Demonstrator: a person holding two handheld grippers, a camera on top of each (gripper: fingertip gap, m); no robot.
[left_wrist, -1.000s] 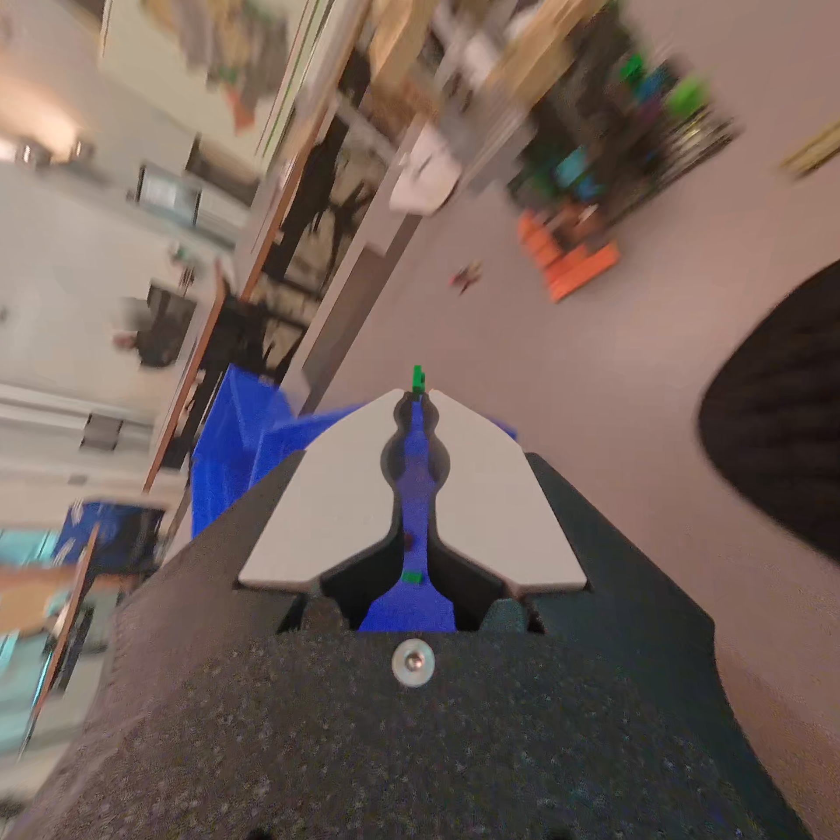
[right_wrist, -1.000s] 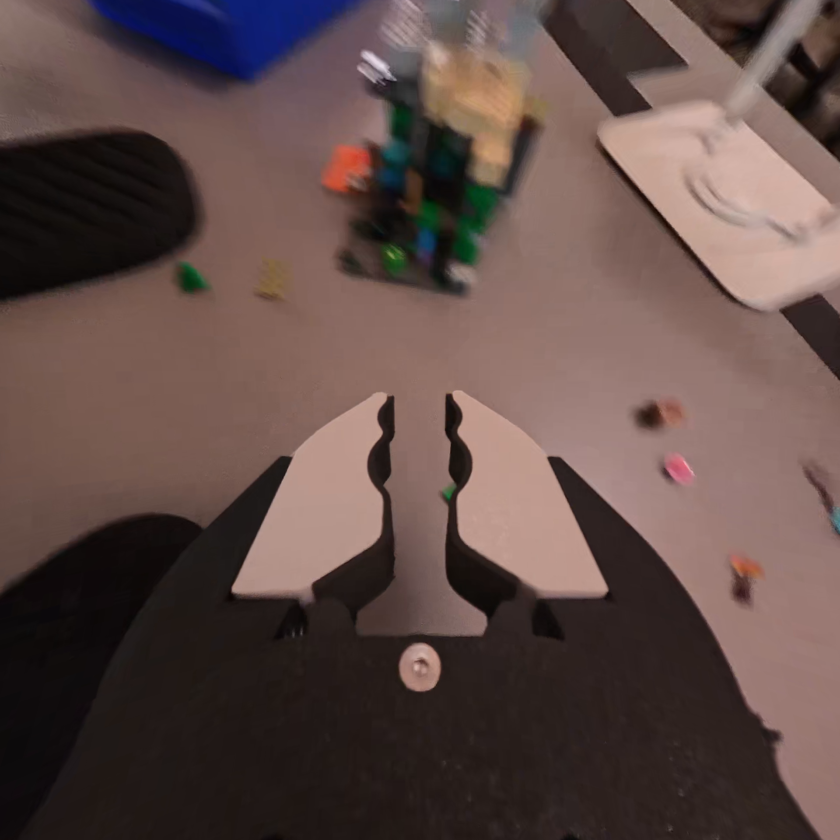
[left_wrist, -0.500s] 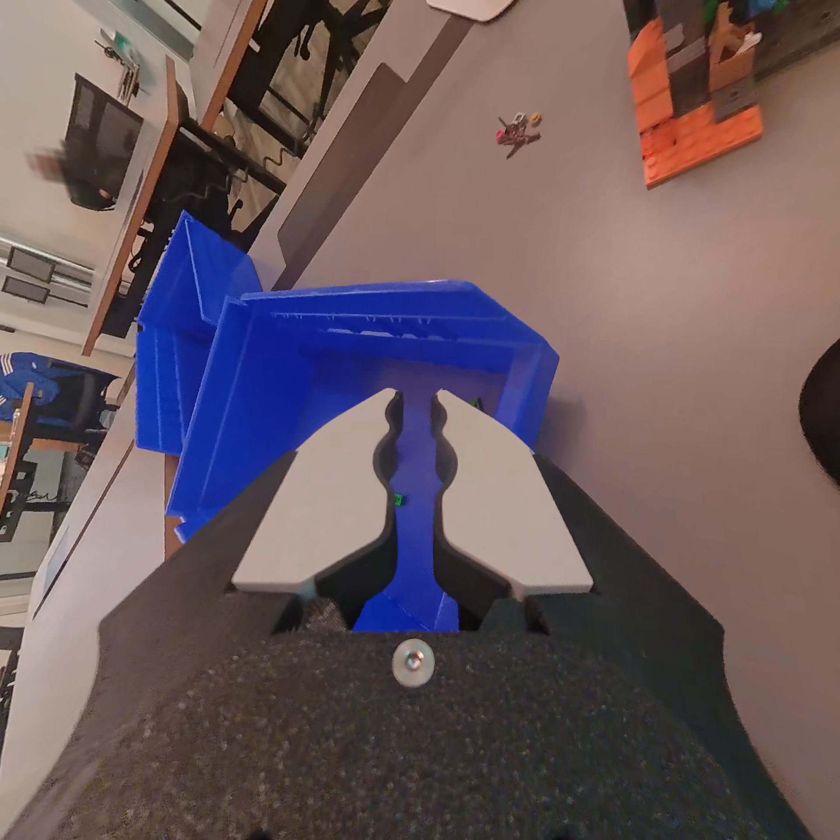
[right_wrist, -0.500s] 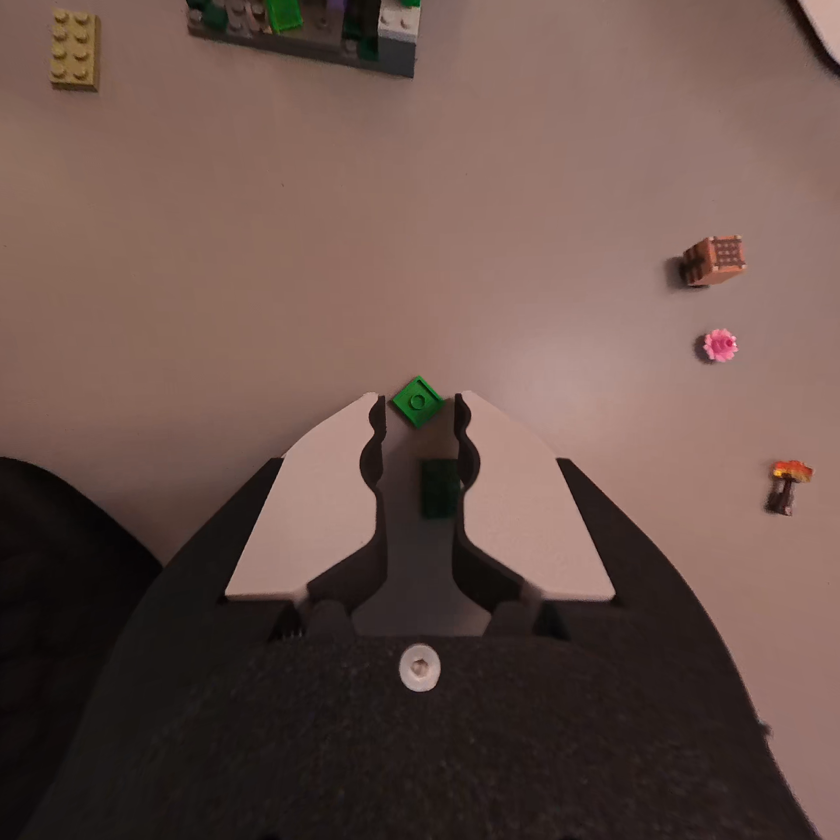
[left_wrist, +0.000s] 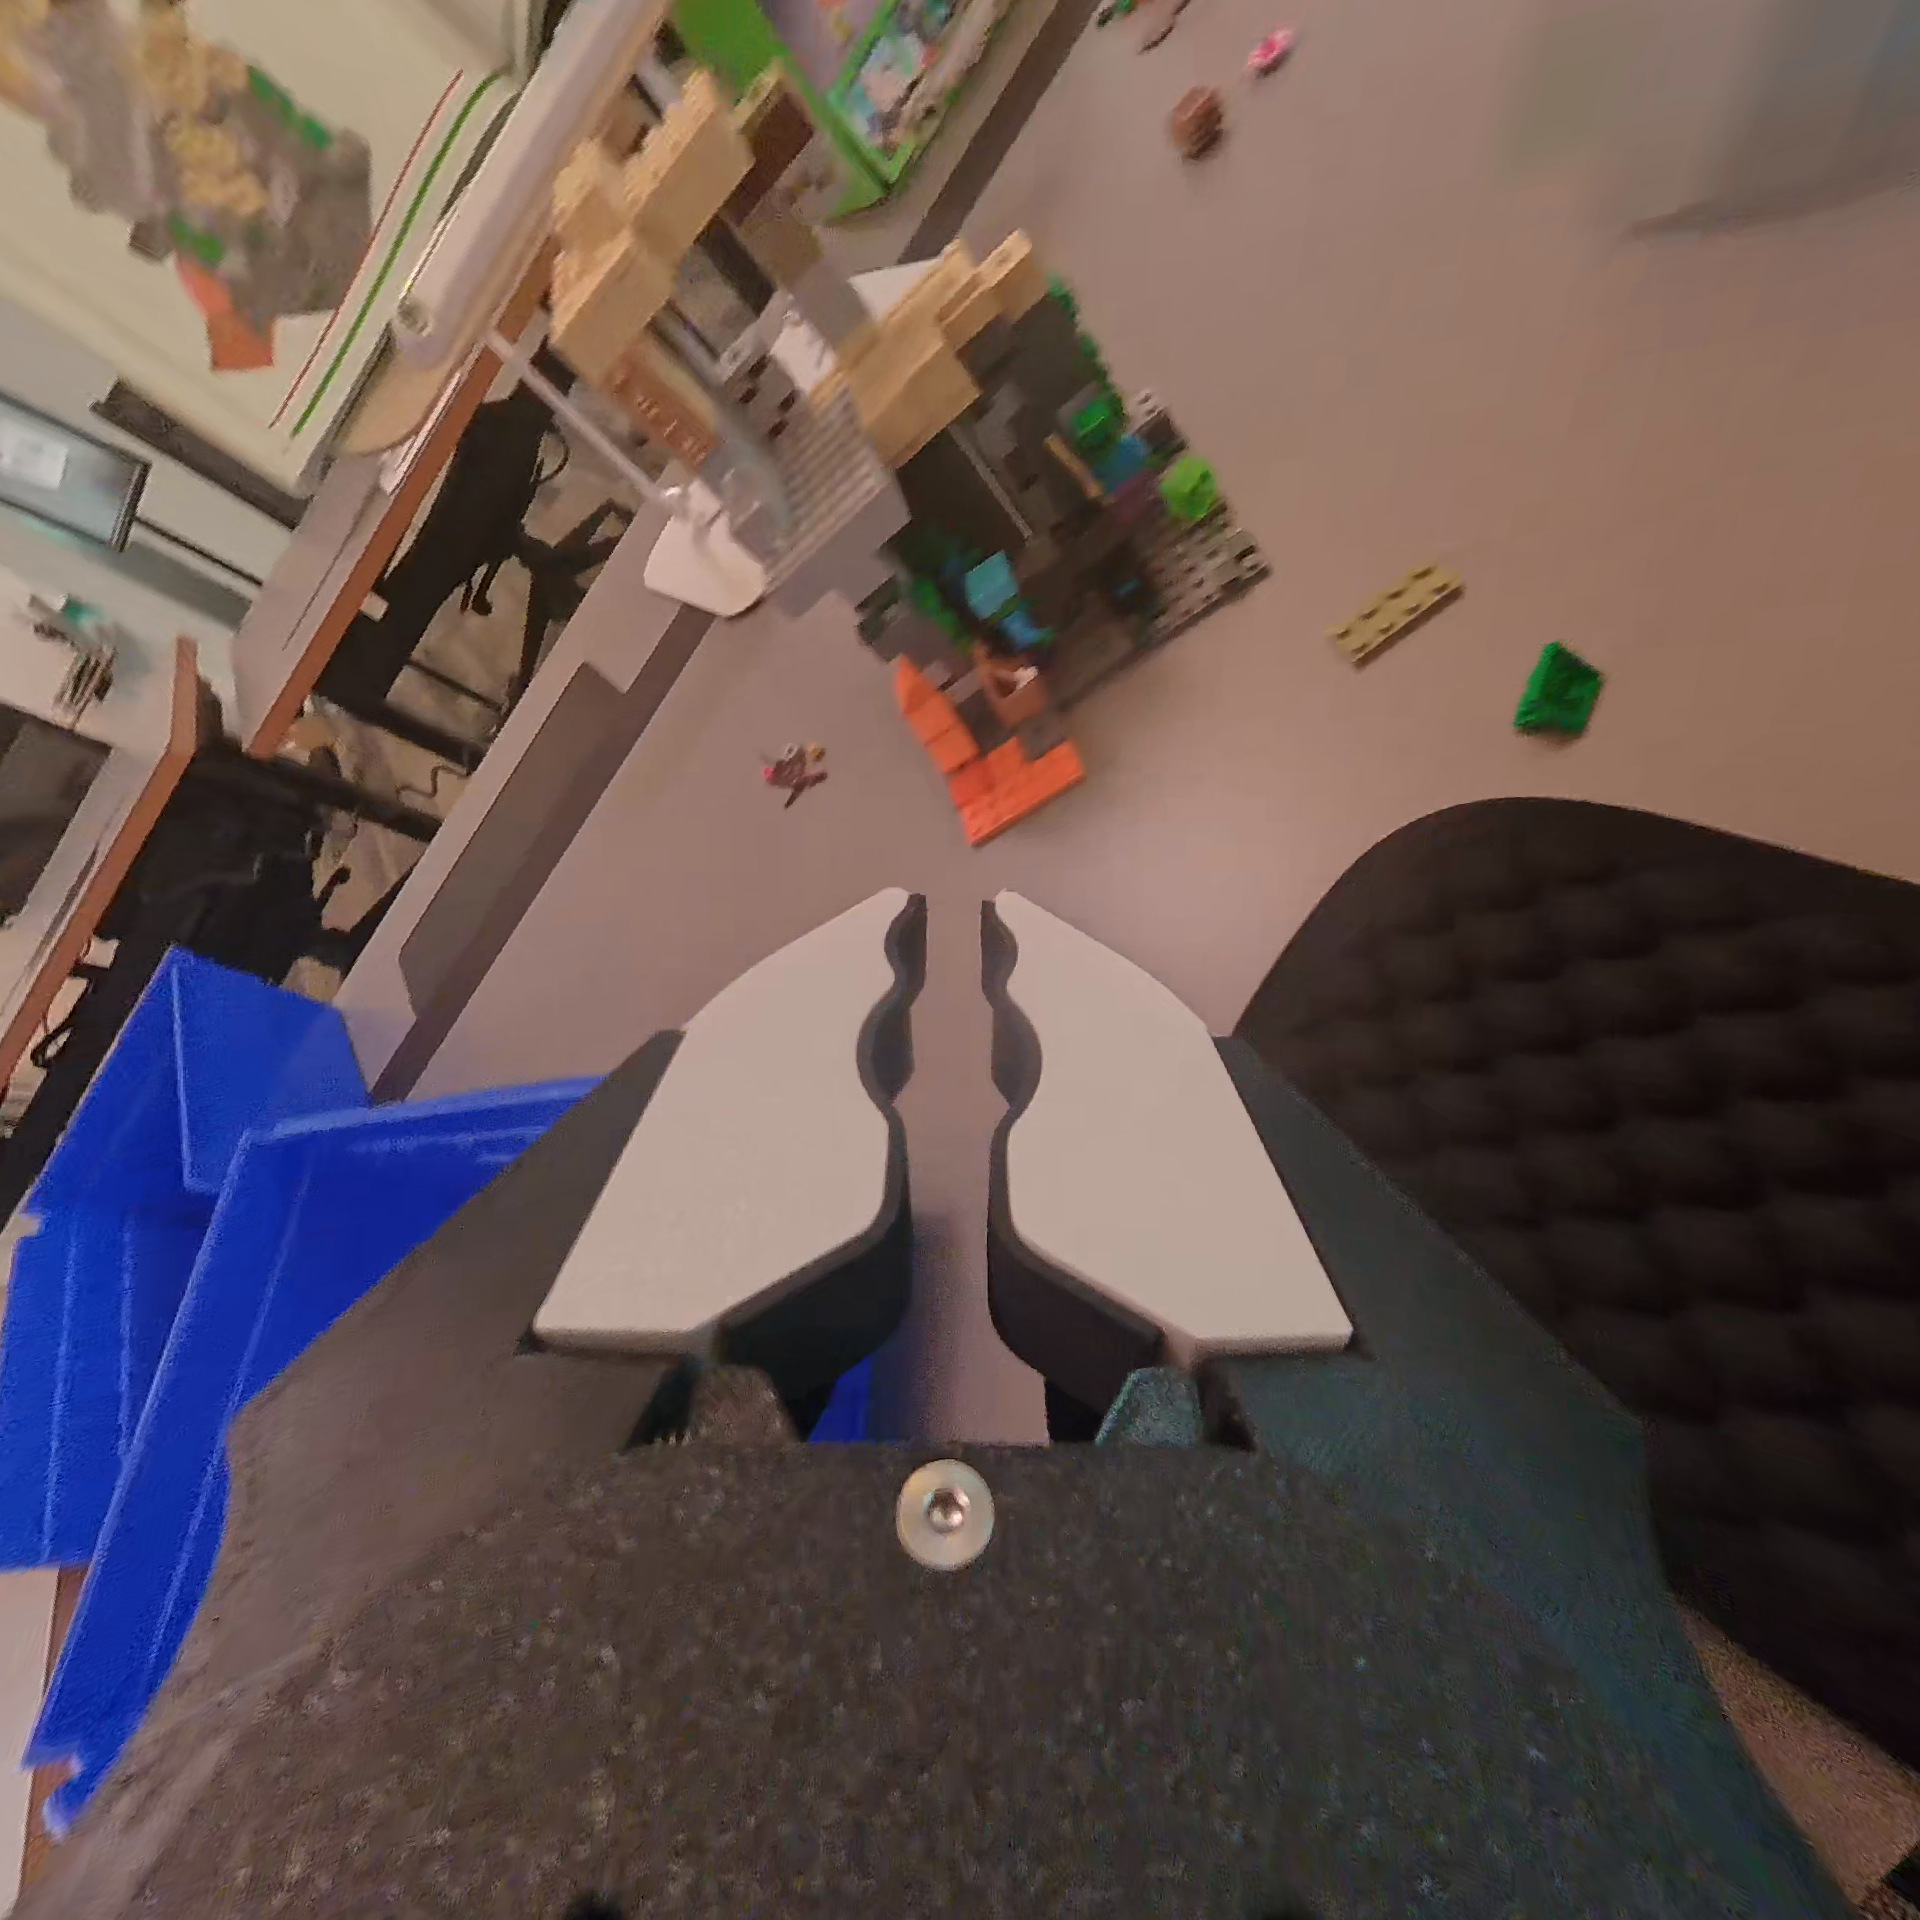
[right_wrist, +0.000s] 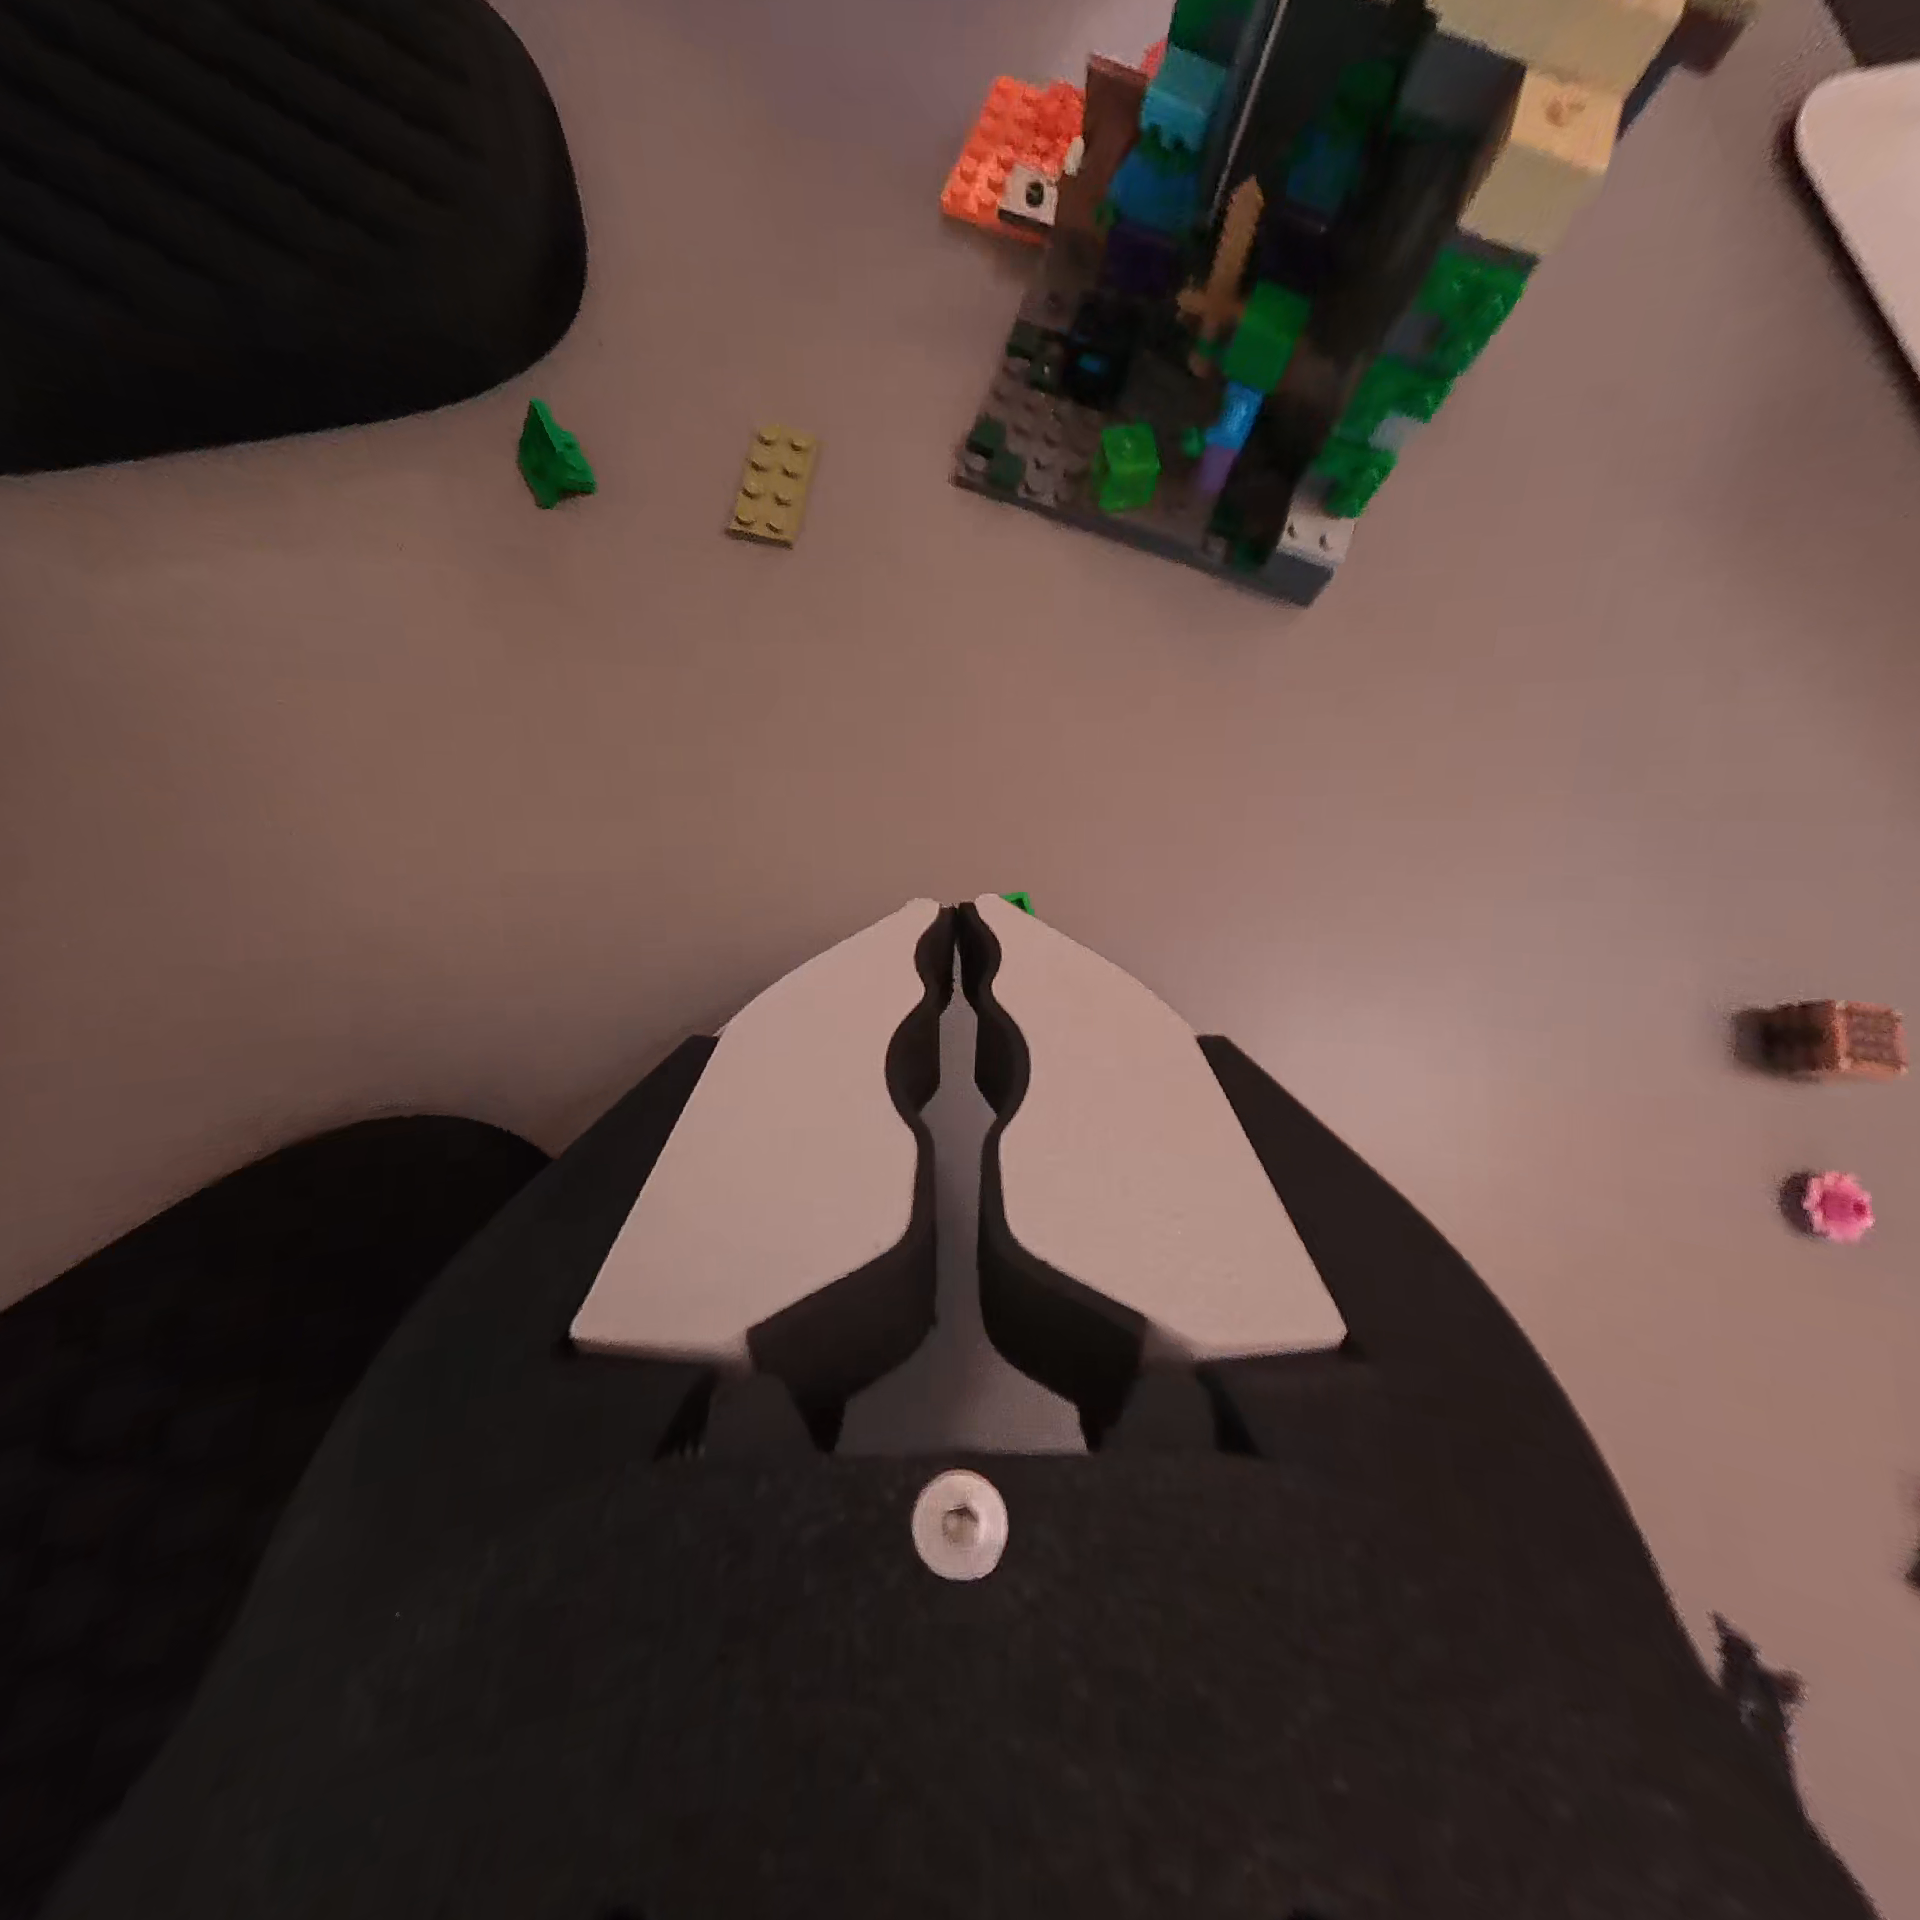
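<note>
My right gripper is shut just above the grey table. A small green plate is pinched at its tips, with only a sliver showing beside the right fingertip. My left gripper is open by a narrow gap and empty. It hangs over the table, with a blue bin at its lower left. A tall brick model stands ahead in both views.
A tan plate and a green piece lie left of the model. A brown block and a pink flower lie to the right. Black ribbed shapes sit nearby. A white lamp base stands behind the model. There is about 25 cm between the tips of the two grippers. The green piece is about 15 cm from both grippers' fingertips.
My left gripper let a small green piece go over the blue bin, then swung away towards the model. My right gripper came down over the small green plate, closed on it and pulled back.
</note>
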